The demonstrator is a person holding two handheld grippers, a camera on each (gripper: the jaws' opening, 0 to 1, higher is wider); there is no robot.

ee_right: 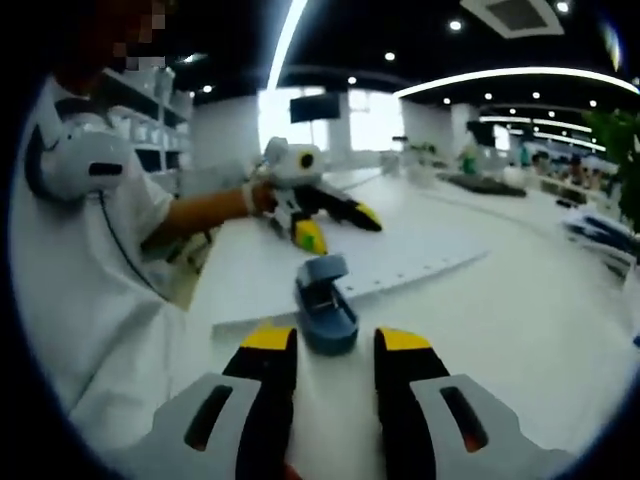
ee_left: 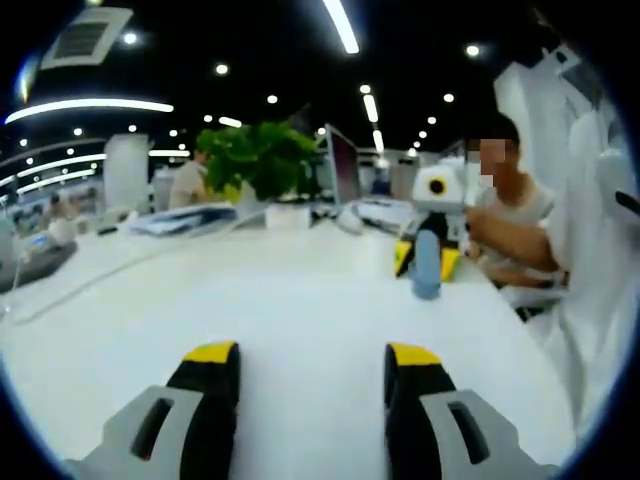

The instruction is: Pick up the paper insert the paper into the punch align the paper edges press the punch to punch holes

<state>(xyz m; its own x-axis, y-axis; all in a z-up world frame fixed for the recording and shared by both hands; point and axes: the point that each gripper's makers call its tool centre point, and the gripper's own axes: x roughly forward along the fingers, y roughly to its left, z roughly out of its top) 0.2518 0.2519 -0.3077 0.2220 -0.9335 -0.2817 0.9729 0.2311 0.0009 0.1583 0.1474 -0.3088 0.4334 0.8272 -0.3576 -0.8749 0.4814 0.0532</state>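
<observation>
A blue hole punch point(ee_right: 325, 302) sits on the near edge of a white paper sheet point(ee_right: 400, 262) that lies flat on the white table; small holes run along that edge. My right gripper point(ee_right: 335, 340) is open, its yellow tips just short of the punch on either side and touching nothing. From the left gripper view, the right gripper point(ee_left: 427, 262) straddles the punch point(ee_left: 427, 268) across the table. My left gripper point(ee_left: 312, 355) is open over bare table. In the right gripper view the left gripper point(ee_right: 338, 226) is held in a hand beyond the paper.
A person in white point(ee_left: 520, 215) sits at the table's right side, seen at left in the other view as a person point(ee_right: 90, 250). A potted plant point(ee_left: 262, 160) and a monitor point(ee_left: 342, 168) stand at the far end. A cable point(ee_left: 90, 285) lies at the left.
</observation>
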